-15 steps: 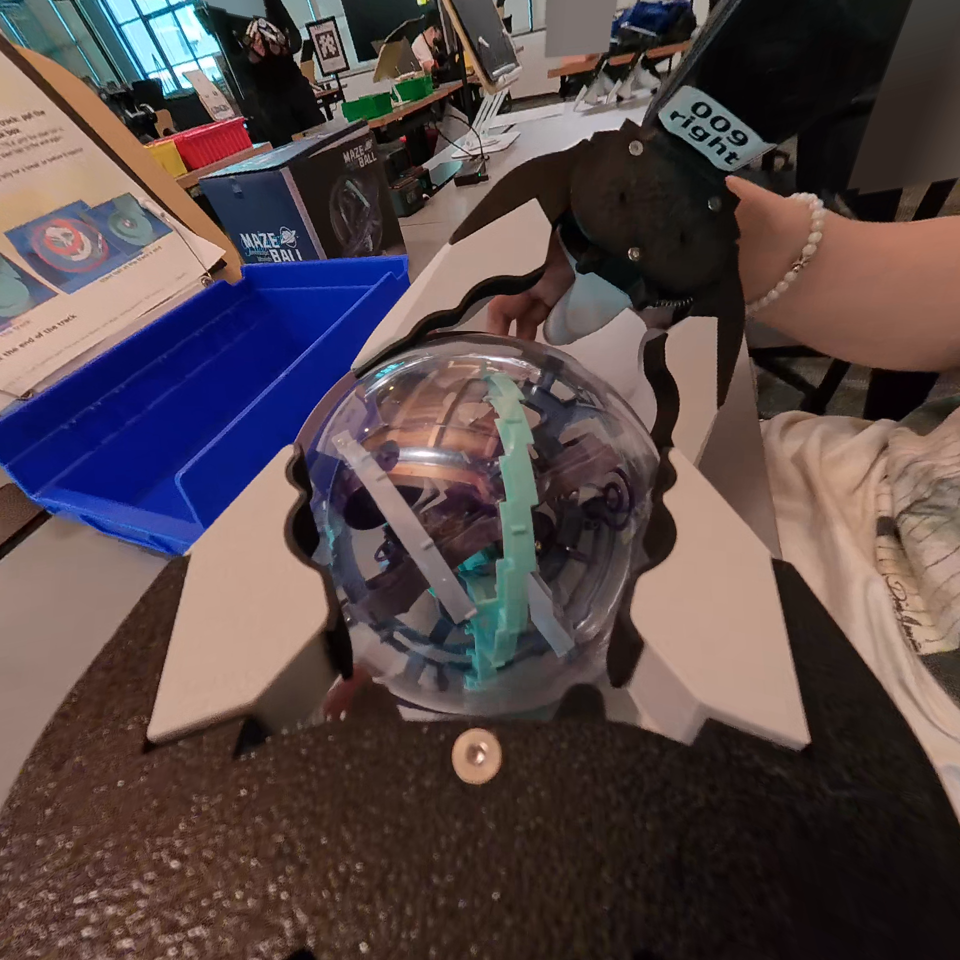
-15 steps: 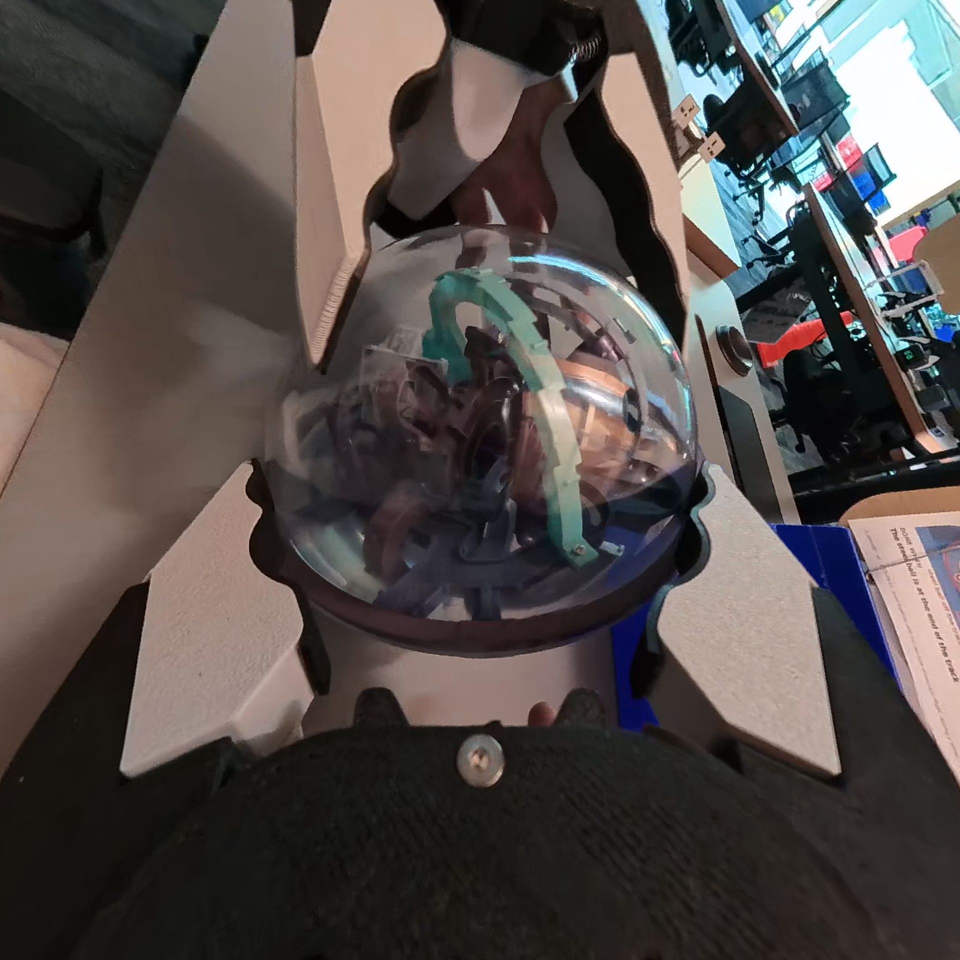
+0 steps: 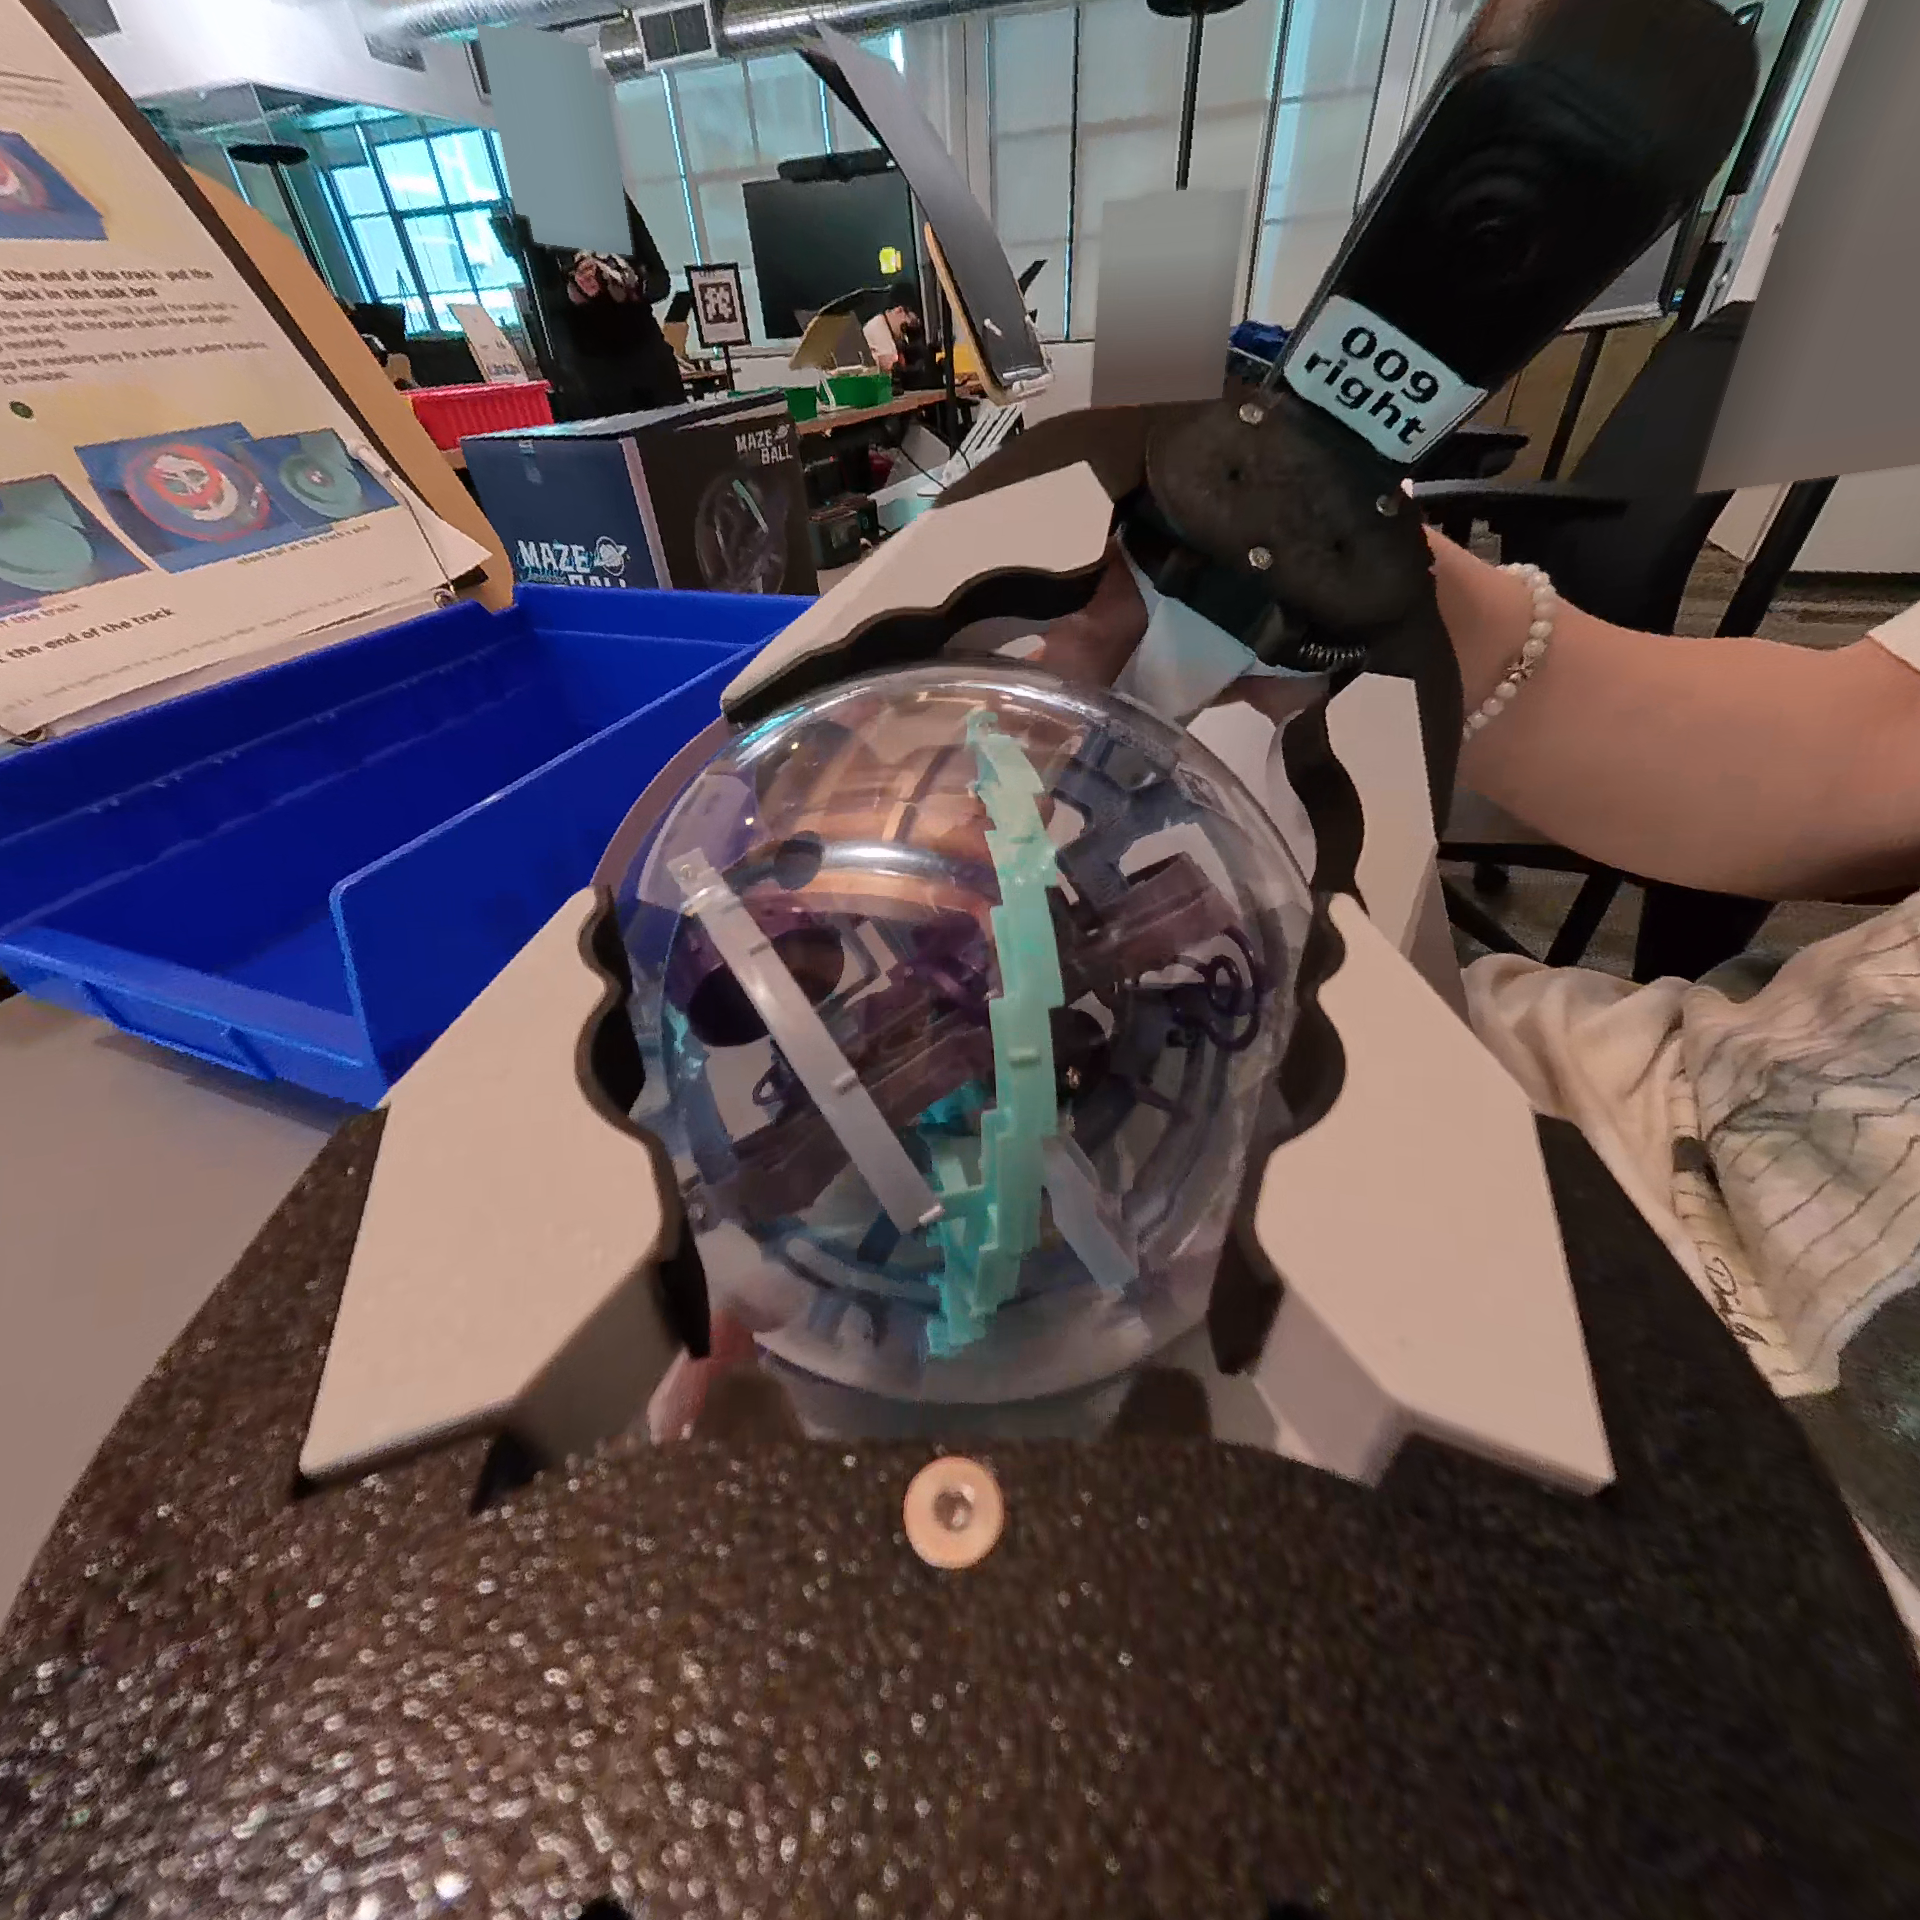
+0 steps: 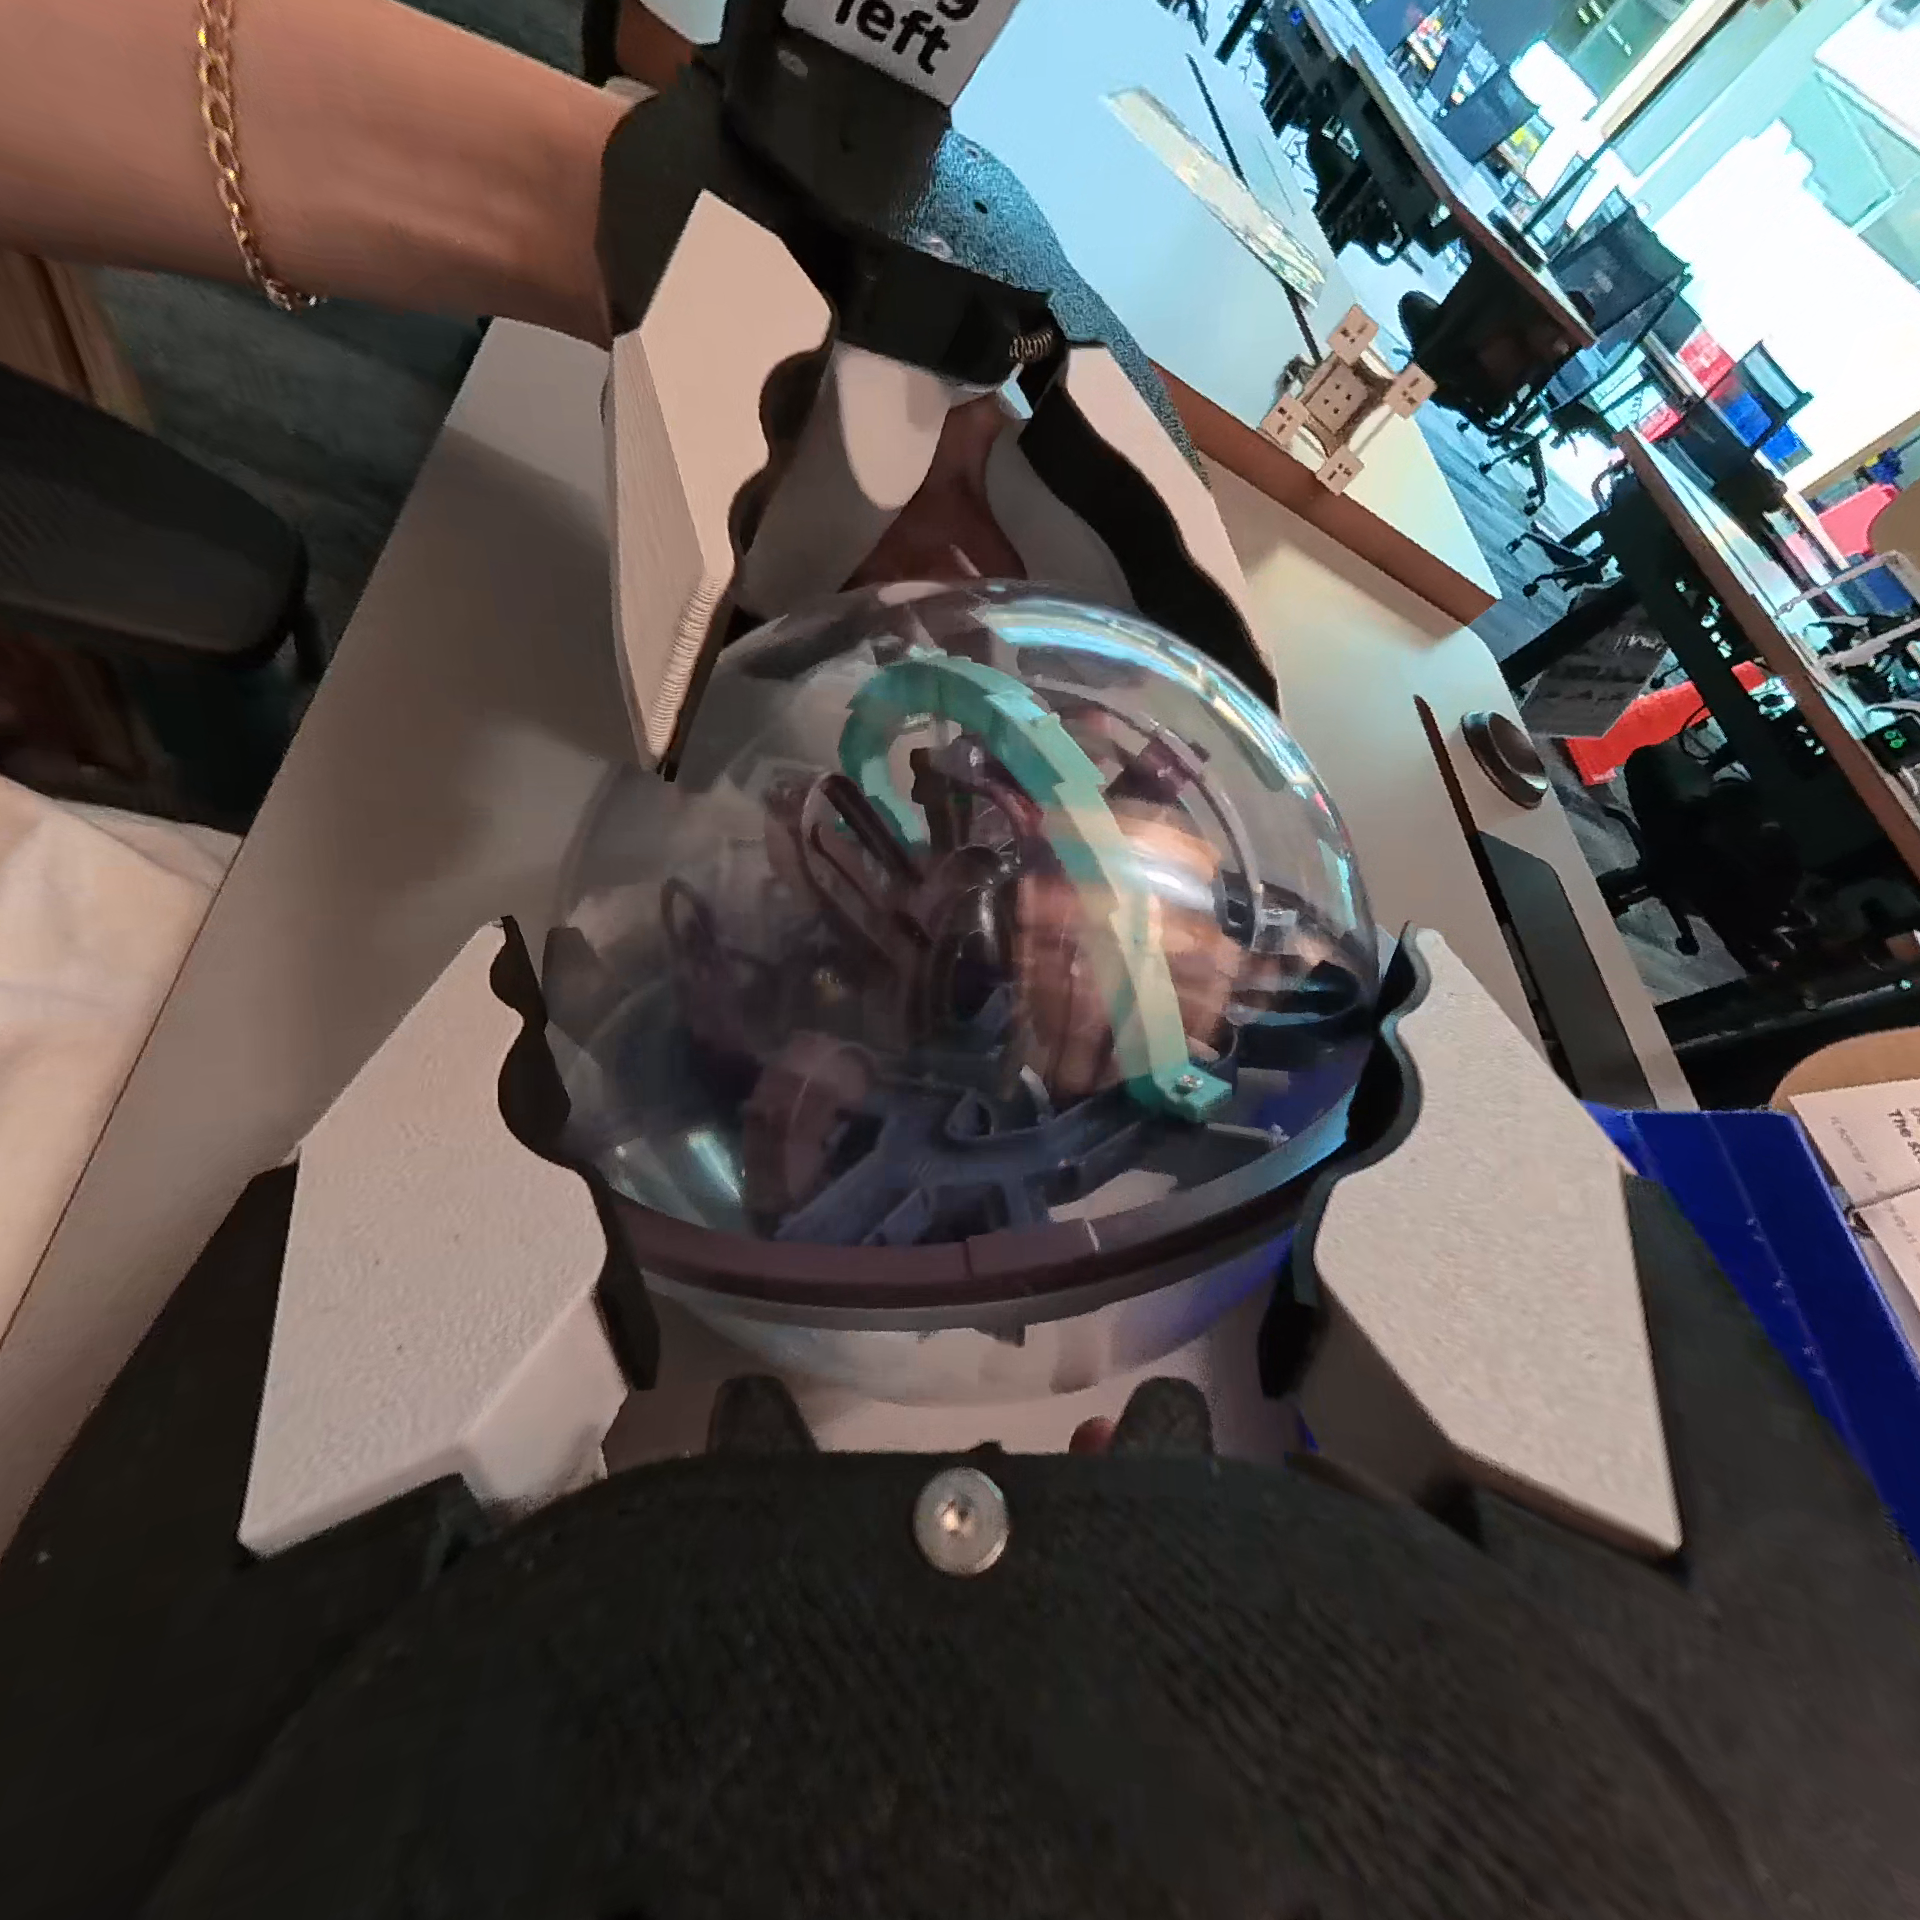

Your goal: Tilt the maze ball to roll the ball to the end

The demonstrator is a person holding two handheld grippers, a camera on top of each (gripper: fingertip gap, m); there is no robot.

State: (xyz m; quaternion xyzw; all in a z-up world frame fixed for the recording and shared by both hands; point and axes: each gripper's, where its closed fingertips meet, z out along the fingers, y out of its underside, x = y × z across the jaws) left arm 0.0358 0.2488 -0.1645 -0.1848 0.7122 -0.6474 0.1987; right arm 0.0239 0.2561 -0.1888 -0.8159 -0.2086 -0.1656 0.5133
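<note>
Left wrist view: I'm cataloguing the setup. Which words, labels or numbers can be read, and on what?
I won't quote writing; these bear it.
Pale label on the right gripper, which grips the maze ball: legible.
Dark box behind the blue bin: legible brand print.
Instruction sheet: mostly too small.

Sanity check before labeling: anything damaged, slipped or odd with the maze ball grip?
Nothing stands out. The maze ball looks intact, clamped between the left gripper and the right gripper from opposite sides.
</note>
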